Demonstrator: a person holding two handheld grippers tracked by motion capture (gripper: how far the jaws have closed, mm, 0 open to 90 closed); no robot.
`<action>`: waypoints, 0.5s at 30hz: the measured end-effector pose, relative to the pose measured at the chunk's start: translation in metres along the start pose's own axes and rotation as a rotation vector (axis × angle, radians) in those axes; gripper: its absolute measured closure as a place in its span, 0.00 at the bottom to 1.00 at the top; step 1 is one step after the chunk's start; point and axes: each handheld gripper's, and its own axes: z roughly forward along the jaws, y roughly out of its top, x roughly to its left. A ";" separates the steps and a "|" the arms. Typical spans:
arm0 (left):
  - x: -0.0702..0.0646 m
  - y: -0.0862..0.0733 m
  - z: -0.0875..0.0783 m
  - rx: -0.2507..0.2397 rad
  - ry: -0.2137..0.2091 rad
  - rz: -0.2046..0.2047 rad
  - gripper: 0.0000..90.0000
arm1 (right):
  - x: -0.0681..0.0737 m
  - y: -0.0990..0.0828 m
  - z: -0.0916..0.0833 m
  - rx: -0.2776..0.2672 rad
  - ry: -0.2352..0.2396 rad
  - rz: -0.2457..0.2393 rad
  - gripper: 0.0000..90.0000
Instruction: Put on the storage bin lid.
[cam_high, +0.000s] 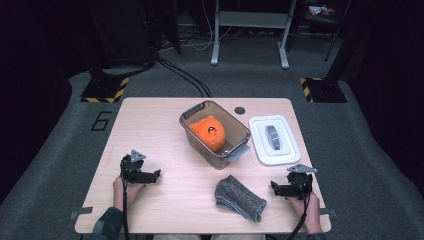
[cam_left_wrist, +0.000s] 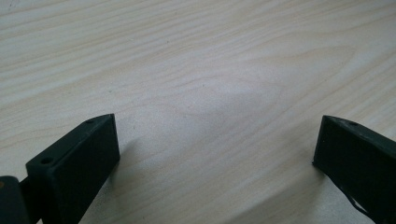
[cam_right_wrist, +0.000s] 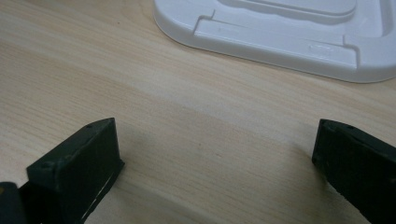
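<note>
The folded grey knitted cloth (cam_high: 240, 198) lies near the table's (cam_high: 150, 125) front edge, closer to my right gripper (cam_high: 276, 188) than my left gripper (cam_high: 155, 174), waiting to be picked up. Behind it the clear plastic bin (cam_high: 235, 131) holds an orange plush toy (cam_high: 210, 132), its white lid (cam_high: 260, 145) parked alongside, leaving the bin open for loading. Both sets of fingers gape wide, empty.
</note>
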 end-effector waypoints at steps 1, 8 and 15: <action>0.000 0.000 -0.001 0.007 -0.004 0.000 0.00 | 0.000 0.000 0.000 0.003 0.002 0.002 0.00; 0.000 -0.001 -0.001 0.005 -0.008 0.014 0.00 | -0.005 0.013 -0.002 0.018 0.003 0.038 0.00; -0.001 -0.001 -0.001 0.004 -0.012 0.021 0.00 | -0.016 0.047 -0.007 -0.007 0.011 0.017 0.01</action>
